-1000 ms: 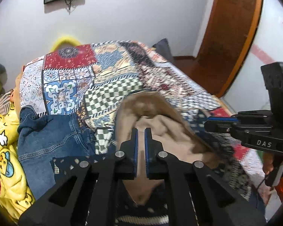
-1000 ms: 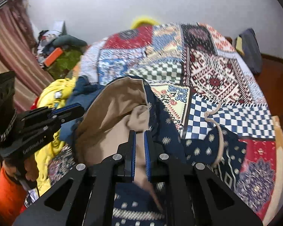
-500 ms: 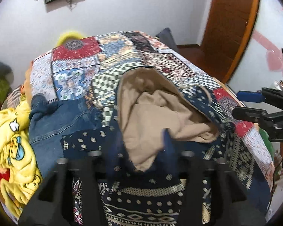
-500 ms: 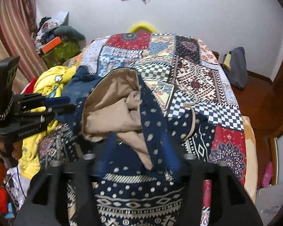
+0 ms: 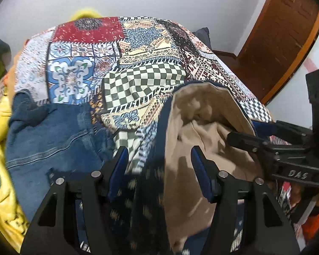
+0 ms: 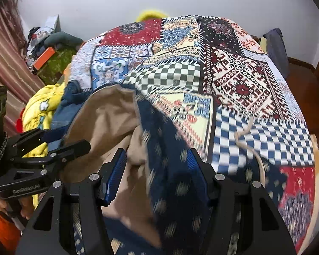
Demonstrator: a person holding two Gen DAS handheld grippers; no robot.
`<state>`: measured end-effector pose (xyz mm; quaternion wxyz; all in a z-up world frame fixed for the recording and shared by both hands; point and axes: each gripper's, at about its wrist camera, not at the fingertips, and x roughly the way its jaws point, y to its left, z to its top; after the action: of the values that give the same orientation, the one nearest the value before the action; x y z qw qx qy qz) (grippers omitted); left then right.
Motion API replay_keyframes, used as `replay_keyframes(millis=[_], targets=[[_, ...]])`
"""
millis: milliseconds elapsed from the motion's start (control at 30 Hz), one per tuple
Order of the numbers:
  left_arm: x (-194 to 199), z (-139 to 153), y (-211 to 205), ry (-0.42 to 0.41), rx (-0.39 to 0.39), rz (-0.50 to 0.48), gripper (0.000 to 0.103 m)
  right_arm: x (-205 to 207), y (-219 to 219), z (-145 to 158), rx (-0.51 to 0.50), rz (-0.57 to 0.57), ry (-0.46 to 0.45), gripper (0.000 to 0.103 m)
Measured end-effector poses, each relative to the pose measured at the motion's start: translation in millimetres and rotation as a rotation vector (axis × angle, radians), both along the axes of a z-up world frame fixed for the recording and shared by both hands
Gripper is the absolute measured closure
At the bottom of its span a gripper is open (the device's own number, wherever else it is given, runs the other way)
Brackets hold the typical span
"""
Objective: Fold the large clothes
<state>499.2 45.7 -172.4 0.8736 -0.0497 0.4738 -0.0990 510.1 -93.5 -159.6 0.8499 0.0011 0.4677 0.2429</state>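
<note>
A navy patterned hoodie (image 5: 142, 191) with a tan lining (image 5: 202, 116) lies crumpled on the near part of the bed; the tan inside of its hood faces up. My left gripper (image 5: 158, 150) hovers just over it, open, with navy and tan cloth under the gap and neither pad pressing. Over the same hoodie (image 6: 170, 148) my right gripper (image 6: 157, 152) is open too. Each shows in the other's view, the right gripper (image 5: 244, 131) at the hood's right edge, the left gripper (image 6: 72, 137) at its left edge. A tan drawstring (image 6: 244, 131) trails across the bedspread.
A patchwork bedspread (image 5: 138, 80) covers the bed. Blue jeans (image 5: 53, 131) and a yellow printed garment (image 6: 40, 106) lie at the left side. A dark pillow (image 6: 276, 46) sits at the far right corner, a wooden door (image 5: 276, 31) beyond, and clutter (image 6: 49, 53) by the curtain.
Both grippers were shut on the hoodie's cloth a second ago and now stand open, free of it. Both have sunk closer to the garment, which has dropped onto the bed.
</note>
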Motion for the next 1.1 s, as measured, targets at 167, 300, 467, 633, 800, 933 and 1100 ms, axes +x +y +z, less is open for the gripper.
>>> replay_keyframes(millis=[167,300,467,633,800,933,1100], targets=[[20.0,-11.8,-7.4,0.009,-0.035,-0.033,0.098,11.3,-3.5,-6.0,0.017,0.004,0.001,0.091],[9.6,-1.7,-14.1,-0.026,-0.070,-0.064,0.100,1.2,-11.7,2.2,0.058,0.017,0.007,0.095],[-37.8,36.8,-29.5,-0.097,-0.080,-0.177,0.100,-38.1,-31.5,30.7,0.115,0.070,-0.022,0.097],[-93.7,62.7,-44.6,-0.128,-0.064,-0.279,0.100,-93.2,-39.9,55.5,0.111,0.150,-0.051,0.097],[-145.2,51.6,-57.8,-0.086,-0.063,-0.331,0.100,-144.0,-51.6,60.7,0.118,0.178,-0.055,0.097],[-180.6,21.8,-67.8,-0.026,-0.025,-0.375,0.100,-170.3,-65.8,55.3,0.100,0.158,-0.051,0.097],[-213.0,-26.3,-74.3,0.055,0.110,-0.417,0.100,-190.0,-82.5,39.0,0.041,0.106,-0.036,0.097]])
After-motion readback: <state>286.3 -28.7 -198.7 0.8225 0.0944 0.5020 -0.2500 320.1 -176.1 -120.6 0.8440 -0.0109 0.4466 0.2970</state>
